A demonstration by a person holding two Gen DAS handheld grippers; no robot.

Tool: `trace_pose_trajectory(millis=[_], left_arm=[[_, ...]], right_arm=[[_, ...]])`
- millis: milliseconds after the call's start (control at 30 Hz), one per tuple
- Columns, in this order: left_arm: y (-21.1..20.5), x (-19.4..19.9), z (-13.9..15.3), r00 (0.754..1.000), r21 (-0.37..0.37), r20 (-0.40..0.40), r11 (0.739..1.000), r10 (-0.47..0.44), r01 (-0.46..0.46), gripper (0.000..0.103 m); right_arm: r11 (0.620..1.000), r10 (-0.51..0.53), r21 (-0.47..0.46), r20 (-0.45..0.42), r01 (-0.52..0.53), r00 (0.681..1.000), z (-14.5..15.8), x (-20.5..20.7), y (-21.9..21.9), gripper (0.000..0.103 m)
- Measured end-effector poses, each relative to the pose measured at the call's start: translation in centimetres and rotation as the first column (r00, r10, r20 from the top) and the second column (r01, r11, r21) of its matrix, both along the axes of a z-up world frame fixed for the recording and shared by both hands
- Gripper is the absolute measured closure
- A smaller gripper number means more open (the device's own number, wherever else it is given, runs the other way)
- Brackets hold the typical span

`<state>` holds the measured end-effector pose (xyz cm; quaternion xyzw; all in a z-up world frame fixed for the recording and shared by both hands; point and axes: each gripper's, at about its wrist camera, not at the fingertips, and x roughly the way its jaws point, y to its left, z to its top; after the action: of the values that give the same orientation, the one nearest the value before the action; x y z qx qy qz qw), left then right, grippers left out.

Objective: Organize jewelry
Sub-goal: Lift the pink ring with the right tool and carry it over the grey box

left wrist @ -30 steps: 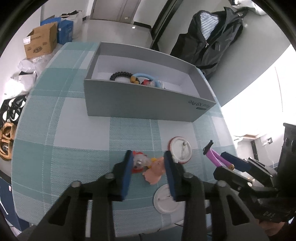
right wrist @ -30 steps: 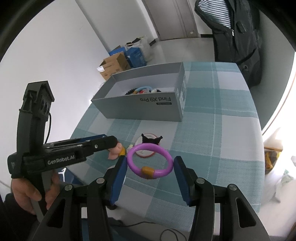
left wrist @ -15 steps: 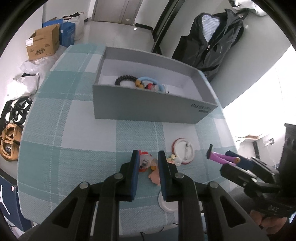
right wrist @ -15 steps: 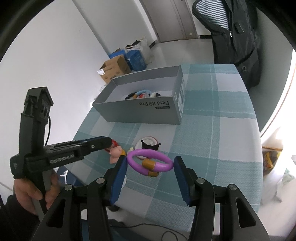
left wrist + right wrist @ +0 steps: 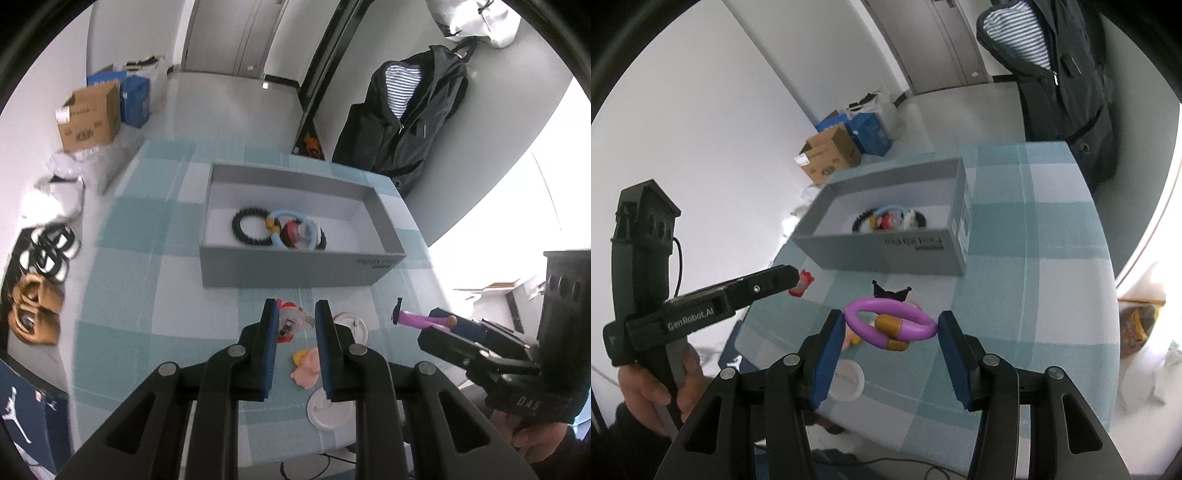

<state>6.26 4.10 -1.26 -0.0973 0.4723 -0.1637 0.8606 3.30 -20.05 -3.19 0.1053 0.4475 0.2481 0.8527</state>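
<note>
We pinch a small red-and-clear charm [image 5: 290,320] in our left gripper [image 5: 295,314], lifted off the checked teal tablecloth [image 5: 155,310] — our right gripper [image 5: 892,325] clamps a purple ring bracelet [image 5: 891,320] near the cloth's front edge, short of the grey cardboard box [image 5: 295,267].

Two grippers in play: left gripper [image 5: 295,317] and right gripper [image 5: 892,328]. One grey box [image 5: 295,267] on one checked bench [image 5: 122,295]. Inside the box, one black bead bracelet [image 5: 247,229], one pale blue ring [image 5: 295,229] and a red-and-black piece too tangled to count apart. One purple bracelet [image 5: 891,320]. One small red charm [image 5: 290,320], one pink figure [image 5: 306,367], two white discs [image 5: 352,326] [image 5: 328,410]. On the floor, one brown carton [image 5: 90,118] and two blue cartons [image 5: 135,99]. One dark jacket [image 5: 406,118].
</note>
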Motion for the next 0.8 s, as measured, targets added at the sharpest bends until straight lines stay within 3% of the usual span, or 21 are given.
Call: trace_pose_trajectory(millis=[400, 700, 800], left_arm=[[0.4, 4.2, 2.9, 1.0, -0.034, 0.022, 0.999, -0.001, 0.002, 0.088], [0.6, 8.2, 2.2, 0.999, -0.083, -0.033, 0.996, -0.018, 0.015, 0.088], [0.7, 9.3, 1.5, 0.997, -0.13, -0.068, 0.991, -0.029, 0.02, 0.088]], right_arm=[[0.998, 0.031, 0.049, 0.063, -0.034, 0.998, 4.7, 5.2, 0.7, 0.052], [0.995, 0.101, 0.017, 0.067, -0.102, 0.993, 5.1, 9.9, 2.6, 0.052], [0.993, 0.119, 0.012, 0.058, -0.12, 0.991, 4.6, 11.1, 3.2, 0.052]])
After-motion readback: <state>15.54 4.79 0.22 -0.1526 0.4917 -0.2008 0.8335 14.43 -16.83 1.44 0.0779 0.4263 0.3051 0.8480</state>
